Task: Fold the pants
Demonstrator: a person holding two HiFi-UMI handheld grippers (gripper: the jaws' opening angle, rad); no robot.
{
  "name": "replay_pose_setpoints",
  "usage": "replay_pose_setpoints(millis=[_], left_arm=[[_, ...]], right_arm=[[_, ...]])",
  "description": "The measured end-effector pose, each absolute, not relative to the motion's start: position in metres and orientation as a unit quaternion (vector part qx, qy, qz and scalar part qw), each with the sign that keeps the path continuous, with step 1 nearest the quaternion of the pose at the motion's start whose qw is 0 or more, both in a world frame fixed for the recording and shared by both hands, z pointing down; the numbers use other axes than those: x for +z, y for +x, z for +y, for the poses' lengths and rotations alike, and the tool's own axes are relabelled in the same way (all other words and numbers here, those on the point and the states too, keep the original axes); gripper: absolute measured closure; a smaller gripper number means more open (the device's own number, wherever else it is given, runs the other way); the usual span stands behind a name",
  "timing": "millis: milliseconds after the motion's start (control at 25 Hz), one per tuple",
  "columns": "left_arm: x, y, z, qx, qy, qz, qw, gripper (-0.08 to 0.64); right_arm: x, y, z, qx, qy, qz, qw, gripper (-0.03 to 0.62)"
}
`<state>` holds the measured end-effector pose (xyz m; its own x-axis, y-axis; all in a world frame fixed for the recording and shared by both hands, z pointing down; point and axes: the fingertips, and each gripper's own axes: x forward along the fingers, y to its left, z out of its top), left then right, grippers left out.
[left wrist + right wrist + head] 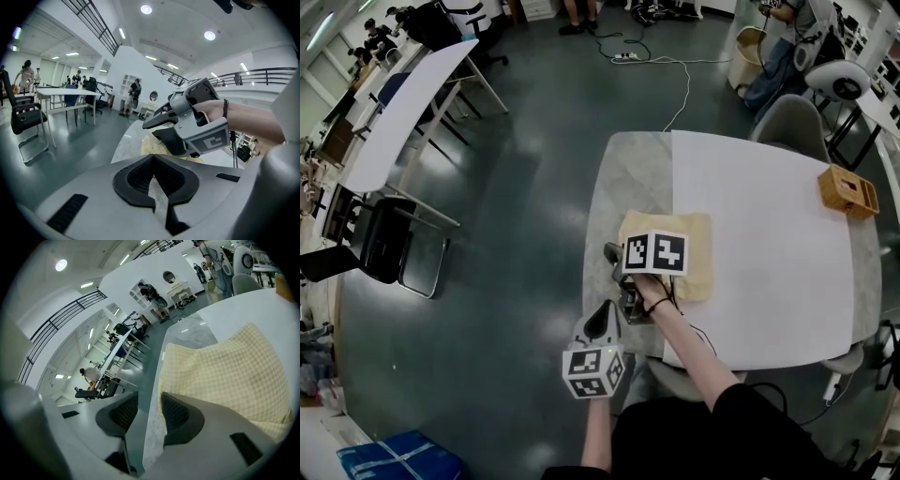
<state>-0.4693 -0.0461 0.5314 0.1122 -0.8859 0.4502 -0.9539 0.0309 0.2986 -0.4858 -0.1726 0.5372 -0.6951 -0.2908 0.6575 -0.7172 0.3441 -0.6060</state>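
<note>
The pale yellow checked pants (698, 251) lie folded into a small rectangle near the table's left edge, partly hidden by the marker cube of my right gripper (612, 251). In the right gripper view the pants (234, 376) spread to the right of the right gripper (150, 401). Its jaws stand open over the table's edge, apart from the cloth, with nothing between them. My left gripper (602, 321) hangs off the table's near left corner, short of the pants (151, 146). The left gripper (153, 157) has its pads meeting at the tips and holds nothing.
The marble table (628, 178) carries a white sheet (759, 244) and a small wooden box (848, 190) at its far right. A grey chair (792, 122) stands behind the table. A long white desk (403, 112) and a black chair (384, 239) stand on the floor to the left.
</note>
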Motion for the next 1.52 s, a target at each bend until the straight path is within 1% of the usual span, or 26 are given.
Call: replay_pose_setpoints(millis=[280, 320, 400, 560, 920, 1160, 1520], left_arm=[[0.522, -0.461, -0.047, 0.066, 0.694, -0.668, 0.263, 0.546], [0.520, -0.460, -0.048, 0.067, 0.694, -0.668, 0.261, 0.546], [0.516, -0.456, -0.049, 0.070, 0.695, -0.668, 0.257, 0.546], [0.504, -0.444, -0.052, 0.072, 0.698, -0.670, 0.242, 0.546], [0.453, -0.417, -0.060, 0.065, 0.710, -0.676, 0.187, 0.546], [0.413, -0.389, -0.061, 0.057, 0.724, -0.674, 0.139, 0.546], [0.369, -0.346, -0.053, 0.039, 0.730, -0.678, 0.075, 0.546]], right_arm=[[0.523, -0.478, -0.164, 0.448, 0.305, -0.809, 0.228, 0.473], [0.518, -0.477, -0.163, 0.445, 0.297, -0.814, 0.224, 0.480], [0.505, -0.476, -0.158, 0.455, 0.267, -0.824, 0.207, 0.531], [0.478, -0.466, -0.149, 0.467, 0.200, -0.846, 0.163, 0.561], [0.415, -0.371, -0.158, 0.349, 0.176, -0.914, 0.111, 0.577], [0.389, -0.296, -0.156, 0.324, 0.181, -0.927, 0.060, 0.578], [0.350, -0.199, -0.140, 0.246, 0.213, -0.946, -0.003, 0.577]])
